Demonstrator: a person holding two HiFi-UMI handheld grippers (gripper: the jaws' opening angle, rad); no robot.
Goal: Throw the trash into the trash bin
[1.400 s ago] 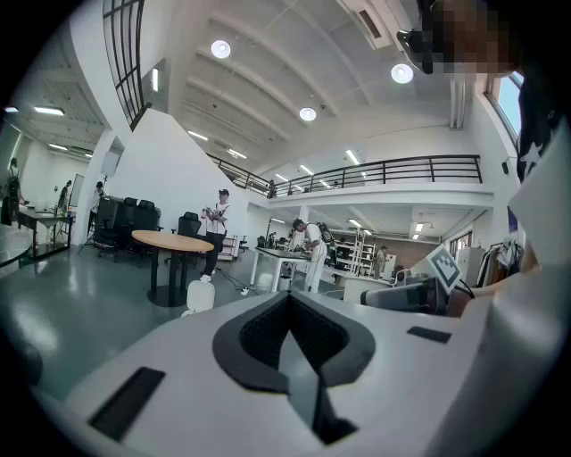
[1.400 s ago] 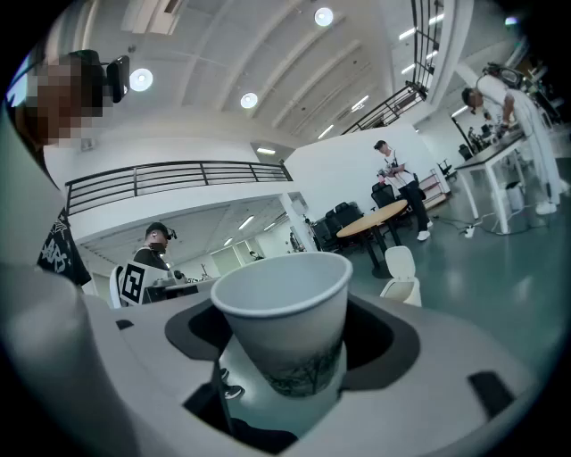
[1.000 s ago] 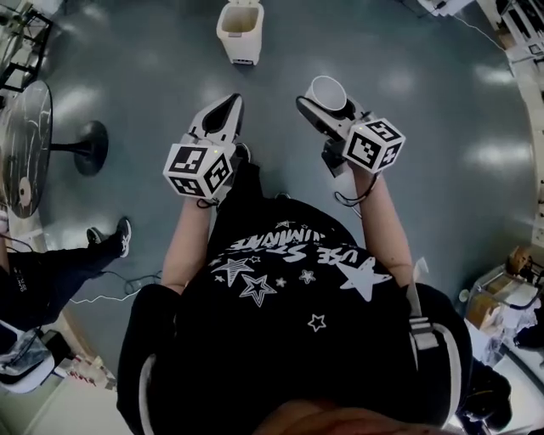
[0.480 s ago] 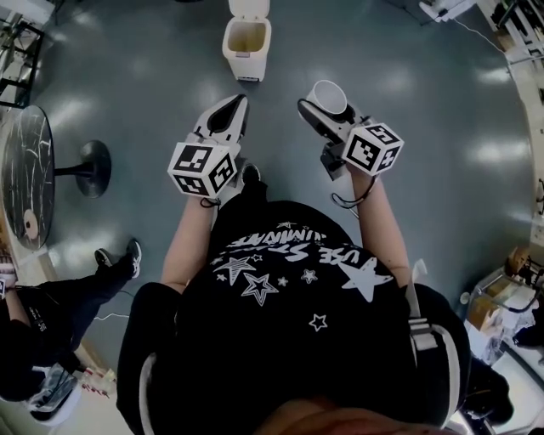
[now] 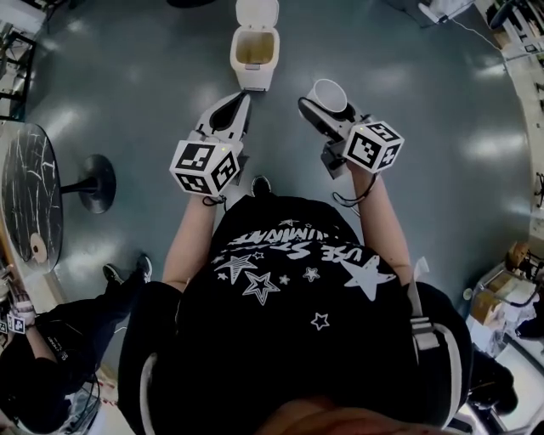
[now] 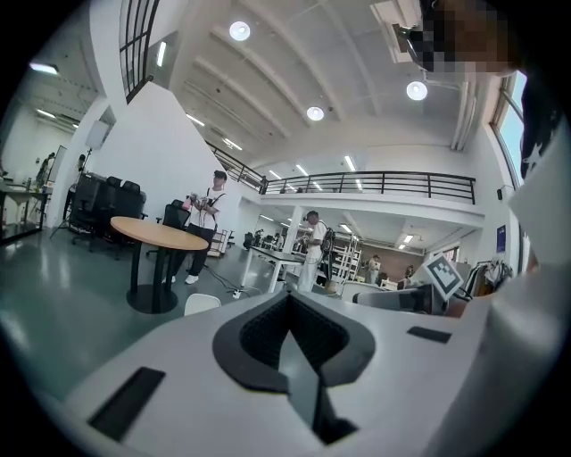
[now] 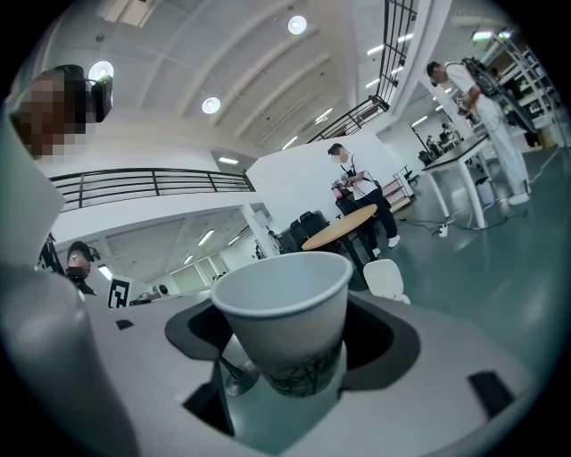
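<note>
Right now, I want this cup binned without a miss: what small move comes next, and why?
Probably carry the right gripper forward and slightly left until the paper cup hangs over the trash bin. Its jaws clamp the cup, the bin's lid stands open, and the bin sits ahead on the floor, not yet under the cup.

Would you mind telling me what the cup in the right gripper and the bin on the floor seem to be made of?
The cup looks like white paper: matte wall, thin rolled rim, printed pattern. The bin looks like cream moulded plastic, smooth, rounded corners; too distant for certainty.
</note>
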